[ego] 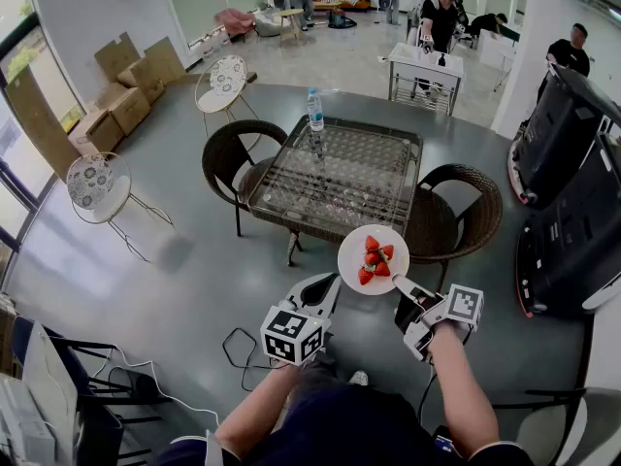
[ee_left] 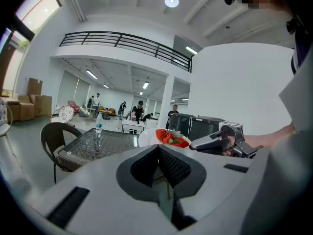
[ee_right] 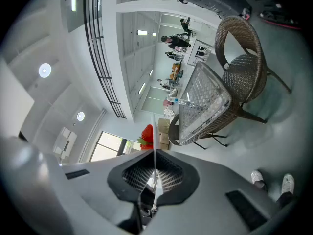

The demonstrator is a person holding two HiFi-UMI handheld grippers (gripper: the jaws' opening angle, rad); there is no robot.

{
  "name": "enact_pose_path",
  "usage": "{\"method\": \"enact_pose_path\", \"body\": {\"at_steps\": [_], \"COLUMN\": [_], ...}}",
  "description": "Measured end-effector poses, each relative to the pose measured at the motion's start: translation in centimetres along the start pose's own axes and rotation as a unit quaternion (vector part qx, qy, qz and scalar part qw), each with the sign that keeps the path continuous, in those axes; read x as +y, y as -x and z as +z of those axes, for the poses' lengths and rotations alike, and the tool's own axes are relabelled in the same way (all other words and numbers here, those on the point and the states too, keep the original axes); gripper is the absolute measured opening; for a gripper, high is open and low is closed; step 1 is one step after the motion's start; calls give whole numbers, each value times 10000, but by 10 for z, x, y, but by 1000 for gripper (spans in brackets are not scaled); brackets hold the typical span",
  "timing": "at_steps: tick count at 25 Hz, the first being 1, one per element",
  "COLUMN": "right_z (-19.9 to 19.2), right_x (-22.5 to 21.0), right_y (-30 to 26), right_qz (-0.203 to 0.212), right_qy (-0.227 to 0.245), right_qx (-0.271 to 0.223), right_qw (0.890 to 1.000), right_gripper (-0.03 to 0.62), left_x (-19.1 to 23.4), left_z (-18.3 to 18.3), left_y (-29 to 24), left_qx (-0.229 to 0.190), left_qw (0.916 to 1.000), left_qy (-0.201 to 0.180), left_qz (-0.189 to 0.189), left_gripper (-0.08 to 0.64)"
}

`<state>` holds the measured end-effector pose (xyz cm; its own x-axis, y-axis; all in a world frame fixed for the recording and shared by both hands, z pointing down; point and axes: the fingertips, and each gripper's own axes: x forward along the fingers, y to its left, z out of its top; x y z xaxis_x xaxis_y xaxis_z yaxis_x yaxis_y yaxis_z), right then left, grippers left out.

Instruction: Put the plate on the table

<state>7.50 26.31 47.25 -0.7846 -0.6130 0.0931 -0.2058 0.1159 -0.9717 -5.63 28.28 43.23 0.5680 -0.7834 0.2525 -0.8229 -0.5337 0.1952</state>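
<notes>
Two hand-held grippers are showing in the head view. The right gripper (ego: 404, 286) is clamping the near rim of a white plate (ego: 355, 252). Its own view is showing that plate (ee_right: 154, 131) edge-on, as a thin line pinched between the jaws. Several strawberries (ego: 375, 258) are lying on the plate. The plate is hanging in the air on the person's side of the glass-topped wicker table (ego: 388, 142), not resting on it, just beside a wicker chair (ego: 464, 212). The left gripper (ego: 323, 291) is hovering just left of the plate, apart from it. In the left gripper view its jaws are sitting together with nothing between them. A water bottle (ego: 315, 110) is standing upright at the table's far corner.
</notes>
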Motion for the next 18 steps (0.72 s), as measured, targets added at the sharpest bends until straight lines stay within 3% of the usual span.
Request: {"method": "enact_pose_path", "body": {"at_steps": [18], "right_z": [9], "right_x": [-4], "right_y": [-3], "right_qz": [91], "right_qy": [-172], "right_qx": [-22], "right_qw": [9998], "right_gripper": [17], "left_x": [0], "left_z": [0], "left_y": [-7], "left_qx": [20], "left_qw": [10000], "left_qy": [14], "left_qz": [22], "left_gripper": [8]}}
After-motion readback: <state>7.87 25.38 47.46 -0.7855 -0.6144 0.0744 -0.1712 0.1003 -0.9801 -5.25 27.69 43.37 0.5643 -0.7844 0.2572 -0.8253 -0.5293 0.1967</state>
